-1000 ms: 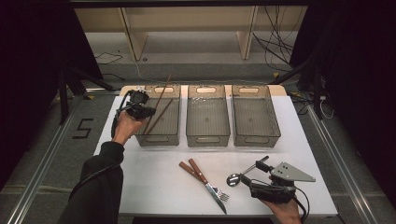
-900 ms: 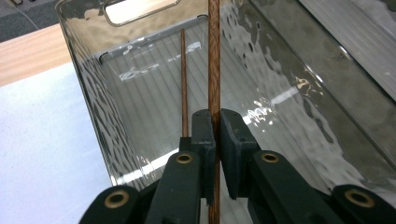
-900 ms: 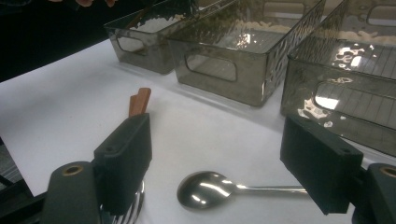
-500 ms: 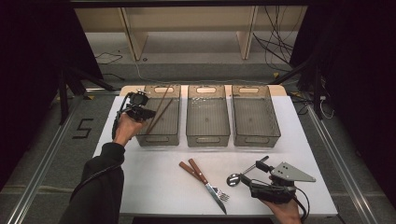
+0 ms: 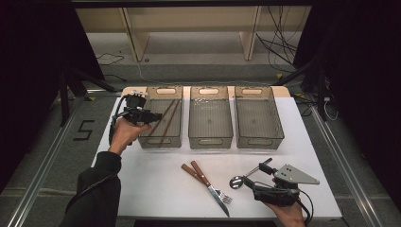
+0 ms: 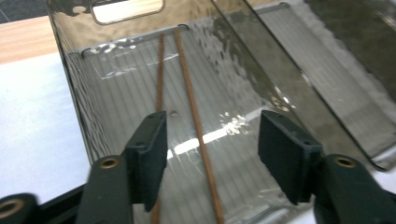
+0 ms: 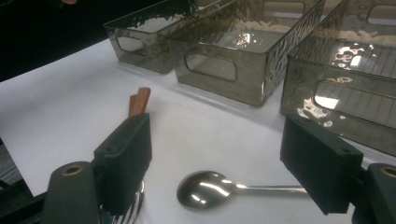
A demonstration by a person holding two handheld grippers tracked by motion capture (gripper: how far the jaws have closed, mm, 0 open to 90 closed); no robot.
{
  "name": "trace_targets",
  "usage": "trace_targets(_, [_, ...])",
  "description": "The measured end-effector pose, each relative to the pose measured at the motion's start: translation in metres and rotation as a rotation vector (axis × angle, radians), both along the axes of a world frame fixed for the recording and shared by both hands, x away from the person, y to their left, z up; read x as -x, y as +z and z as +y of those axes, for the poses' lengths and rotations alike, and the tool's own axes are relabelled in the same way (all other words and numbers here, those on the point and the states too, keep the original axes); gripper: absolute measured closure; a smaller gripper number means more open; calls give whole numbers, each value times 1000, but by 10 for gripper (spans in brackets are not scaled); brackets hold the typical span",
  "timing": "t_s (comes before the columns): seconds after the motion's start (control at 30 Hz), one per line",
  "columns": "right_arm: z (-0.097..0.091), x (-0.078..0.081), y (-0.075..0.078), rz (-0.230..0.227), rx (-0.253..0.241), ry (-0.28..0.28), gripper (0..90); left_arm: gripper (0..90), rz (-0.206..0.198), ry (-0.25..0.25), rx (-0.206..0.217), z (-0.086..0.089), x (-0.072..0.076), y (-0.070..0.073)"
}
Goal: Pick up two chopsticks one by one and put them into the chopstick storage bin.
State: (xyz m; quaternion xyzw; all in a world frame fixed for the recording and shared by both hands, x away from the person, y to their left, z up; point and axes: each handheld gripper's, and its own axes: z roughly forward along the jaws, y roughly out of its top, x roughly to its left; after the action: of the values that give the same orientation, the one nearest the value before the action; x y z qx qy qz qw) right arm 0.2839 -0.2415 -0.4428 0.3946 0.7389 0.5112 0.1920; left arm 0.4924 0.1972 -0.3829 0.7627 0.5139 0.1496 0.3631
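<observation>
A lab or recording studio set up for tabletop trials, not a home. A white table (image 5: 156, 189) stands on a grey floor between metal rails (image 5: 42, 175), ringed by black curtains (image 5: 359, 61). Loose cables (image 5: 279, 47) trail across the floor behind it, beside bare wooden shelving (image 5: 189, 21). A black number five (image 5: 86, 129) is marked on the floor at the left.

A white tabletop (image 5: 156, 189) carries three smoky clear bins (image 5: 211, 118) in a row, the end one just ahead of the left gripper (image 5: 150, 115). A spoon (image 5: 246, 176) lies just before the right gripper (image 5: 249, 179), with a fork (image 5: 208, 181) and knife (image 5: 203, 187) beside it.
</observation>
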Motion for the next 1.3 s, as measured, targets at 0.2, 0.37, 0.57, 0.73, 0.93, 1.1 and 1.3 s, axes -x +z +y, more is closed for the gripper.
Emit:
trace_targets(0.2, [0, 0, 0, 1, 2, -1, 256, 306, -15, -39, 32, -2, 19, 4])
trace_targets(0.37, [-1, -1, 0, 4, 3, 0, 254, 277, -41, -67, 40, -4, 38, 5])
trace_targets(0.57, [-5, -3, 2, 5, 6, -6, 254, 254, -68, -96, 38, -5, 63, -2])
trace_targets(0.73, [-7, -5, 2, 8, 24, -14, 255, 239, -93, -110, 50, -5, 84, -14])
trace_targets(0.93, [-7, -7, 2, 11, 27, -22, 255, 216, -132, -125, 61, -3, 102, -25])
trace_targets(1.1, [-8, -10, 1, 18, 26, -25, 255, 210, -164, -131, 103, 2, 115, -28])
trace_targets(1.3, [-9, -15, -1, 25, 32, -34, 256, 208, -174, -150, 162, 8, 128, -37])
